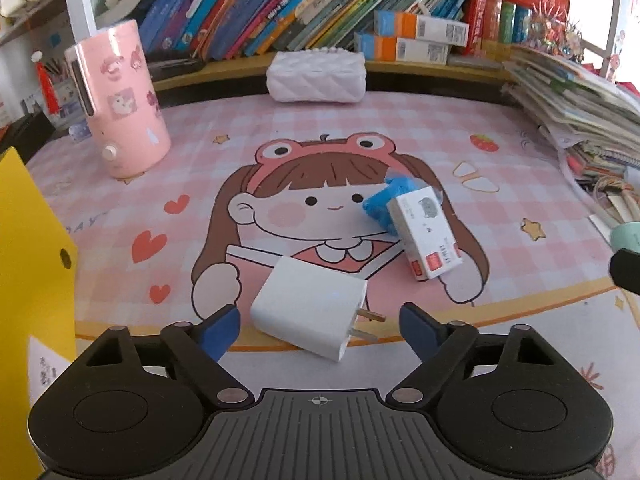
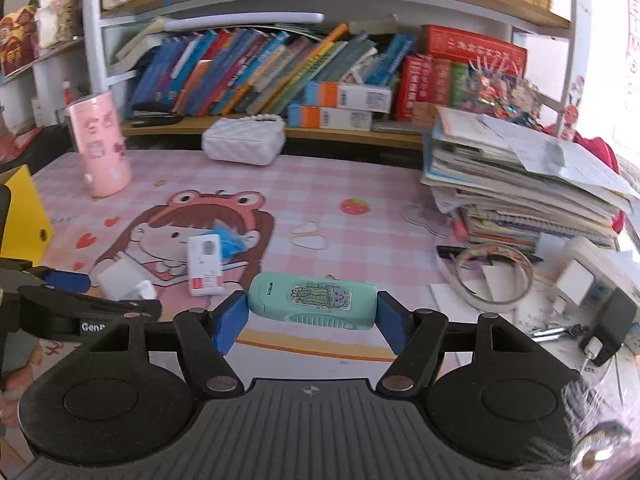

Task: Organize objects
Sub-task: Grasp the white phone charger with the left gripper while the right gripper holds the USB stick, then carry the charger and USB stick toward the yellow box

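My left gripper is open, its blue fingers on either side of a white plug charger lying on the pink cartoon mat, not touching it. Beyond it lie a small white box and a blue crumpled item. My right gripper is shut on a mint green case with a cactus sticker, held crosswise above the mat's front edge. The charger, white box and left gripper show at the left in the right wrist view.
A pink cylinder stands at the back left and a white quilted bag at the back. A yellow box is at the left. Stacked books and papers, a tape ring and a power strip crowd the right.
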Demonstrator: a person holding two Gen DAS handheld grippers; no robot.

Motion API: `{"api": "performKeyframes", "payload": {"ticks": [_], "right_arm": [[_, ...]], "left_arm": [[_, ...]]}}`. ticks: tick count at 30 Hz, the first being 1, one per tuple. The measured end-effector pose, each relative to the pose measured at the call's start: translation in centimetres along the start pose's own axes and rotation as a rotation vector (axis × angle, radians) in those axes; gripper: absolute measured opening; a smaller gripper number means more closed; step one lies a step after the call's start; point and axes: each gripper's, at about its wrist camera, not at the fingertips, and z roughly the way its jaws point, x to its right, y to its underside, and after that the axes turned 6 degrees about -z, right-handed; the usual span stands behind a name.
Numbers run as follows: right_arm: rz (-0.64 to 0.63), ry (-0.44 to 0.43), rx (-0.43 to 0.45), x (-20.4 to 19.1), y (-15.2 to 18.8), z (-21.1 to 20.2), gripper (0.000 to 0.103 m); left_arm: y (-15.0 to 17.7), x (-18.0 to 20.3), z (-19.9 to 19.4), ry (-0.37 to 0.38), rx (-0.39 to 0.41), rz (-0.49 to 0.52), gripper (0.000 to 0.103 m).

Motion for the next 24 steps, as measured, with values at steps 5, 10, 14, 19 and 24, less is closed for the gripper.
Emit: {"api": "performKeyframes", "payload": {"ticks": [5,10,14,19,24], "right_arm": [[0.002,-0.005,-0.008,0.3,0.0,0.5,0.067],[0.005,-0.012,-0.017,0.4,-0.1,0.8,0.067],[-0.002,-0.022,-0.022,0.1,-0.2,1.0,0.067],[-0.007,-0.052,-0.038,-0.9,-0.3,1.2,0.067],[-0.024,-0.084,-0.061,-2.3,-0.3,1.4,0.067]], "left_arm": [[-0.1,-0.1,0.5,0.025,0.009,0.006,0.073],[-0.3,-0.3,0.4,0.037,0.004,-0.007,0.071],[-0.4,-0.6,-1.0,0.054,0.025,-0.045,0.071],[-0.2,-1.4,-3.4,0.086,0.047,-0.097,0.071],[0.7,-2.4,-5.8,0.098,0.056,-0.142,0.071]]}}
